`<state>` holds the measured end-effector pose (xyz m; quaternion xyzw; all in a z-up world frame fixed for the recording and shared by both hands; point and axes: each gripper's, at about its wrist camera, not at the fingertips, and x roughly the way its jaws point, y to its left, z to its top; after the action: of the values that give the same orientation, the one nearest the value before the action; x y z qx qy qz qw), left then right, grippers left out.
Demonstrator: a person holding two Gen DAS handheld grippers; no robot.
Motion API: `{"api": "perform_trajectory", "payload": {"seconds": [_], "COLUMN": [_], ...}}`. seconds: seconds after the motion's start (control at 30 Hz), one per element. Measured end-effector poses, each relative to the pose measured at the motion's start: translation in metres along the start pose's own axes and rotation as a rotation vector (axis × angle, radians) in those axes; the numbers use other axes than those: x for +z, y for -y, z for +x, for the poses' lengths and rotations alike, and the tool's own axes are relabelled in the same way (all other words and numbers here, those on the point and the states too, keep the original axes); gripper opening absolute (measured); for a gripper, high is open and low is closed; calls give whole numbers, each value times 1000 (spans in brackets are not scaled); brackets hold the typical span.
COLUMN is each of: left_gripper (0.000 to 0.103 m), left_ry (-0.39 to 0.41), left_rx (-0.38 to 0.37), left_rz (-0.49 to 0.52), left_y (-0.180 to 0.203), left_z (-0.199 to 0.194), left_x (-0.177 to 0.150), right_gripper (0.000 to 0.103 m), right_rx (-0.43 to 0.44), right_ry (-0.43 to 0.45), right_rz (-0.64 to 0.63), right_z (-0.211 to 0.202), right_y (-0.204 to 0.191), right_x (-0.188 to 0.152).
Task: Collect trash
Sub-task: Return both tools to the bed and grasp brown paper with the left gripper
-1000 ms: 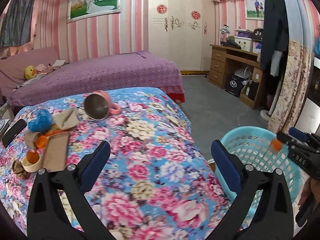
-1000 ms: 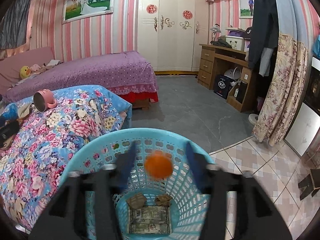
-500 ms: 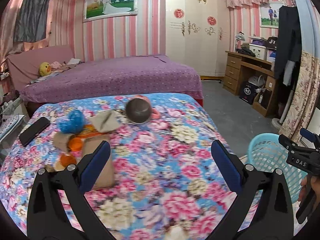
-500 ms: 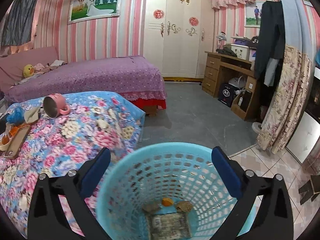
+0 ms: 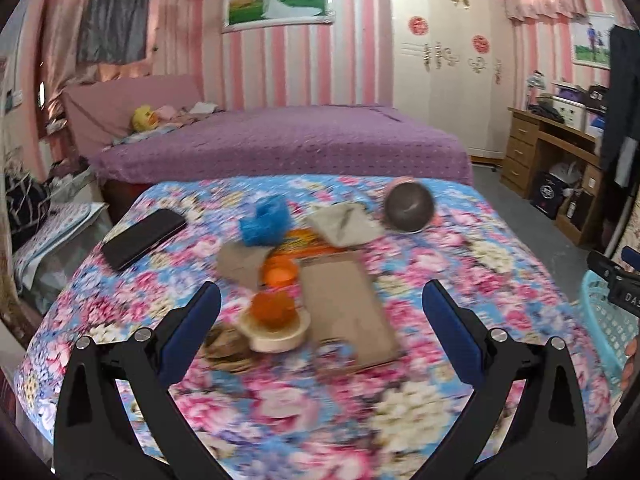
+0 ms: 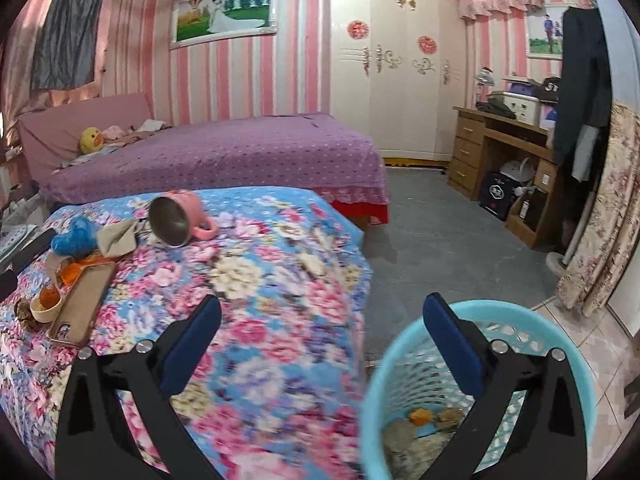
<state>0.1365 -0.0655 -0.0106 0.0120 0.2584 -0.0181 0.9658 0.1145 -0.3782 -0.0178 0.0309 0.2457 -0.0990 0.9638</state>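
Note:
On the floral bedspread (image 5: 400,412) lies a pile of trash: a blue crumpled wad (image 5: 264,220), orange peel (image 5: 280,272), more peel in a cream bowl (image 5: 276,334) and a brown crumpled scrap (image 5: 226,346). My left gripper (image 5: 322,332) is open and empty just in front of the pile. My right gripper (image 6: 320,340) is also open and empty, between the bed's corner and the turquoise basket (image 6: 576,356). In the basket lie an orange piece (image 6: 420,416) and brown scraps (image 6: 450,416). The pile shows far left in the right wrist view, around the blue wad (image 6: 76,236).
A flat brown case (image 5: 344,304), a beige cloth (image 5: 344,224), a tipped pink mug (image 5: 408,208) and a black phone (image 5: 144,236) also lie on the bedspread. A purple bed (image 6: 224,156) stands behind. A desk (image 6: 504,148) and a curtain (image 6: 600,220) are to the right.
My right gripper opened and the orange piece dropped into the basket, then it swung left toward the bed. My left gripper swung left from the basket side to face the trash pile.

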Motion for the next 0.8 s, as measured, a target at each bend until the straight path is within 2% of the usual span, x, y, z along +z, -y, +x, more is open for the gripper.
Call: {"api": "perform_trajectory", "payload": {"seconds": [0.17,0.27,0.43,0.6,0.67,0.73,0.8], "left_gripper": [97,97,97,95,82,54,49], "left_ry": [-45,-88,-164,-236,-241,-255,-259], "left_rx": [45,46,30,-30,-50,-85,-102], "left_rz": [-1,-12,-22,-42,-57,-53,-29], "left_y": [-34,-53,-71,-76,-79,-80,-80], "left_z": [14,23,39,56,59,62,63], "left_x": [-16,-25,-38,-45,-44,-45,-45], "right_gripper": [99,99,99,99,99,99,99], "right_rx": [5,-6,-22,-18,-10,-1,12], "right_ry": [-8,-17,-27,-59,-67,-68,-70], "right_rz": [-14,-35,-15,-15,-31,-39,-42], "right_z": [8,12,16,24,26,26,27], "right_y": [-24,-32,-35,-44,-51,-56,-64], "right_x": [-1,-1,-1,-3,-4,-5,-6]}}
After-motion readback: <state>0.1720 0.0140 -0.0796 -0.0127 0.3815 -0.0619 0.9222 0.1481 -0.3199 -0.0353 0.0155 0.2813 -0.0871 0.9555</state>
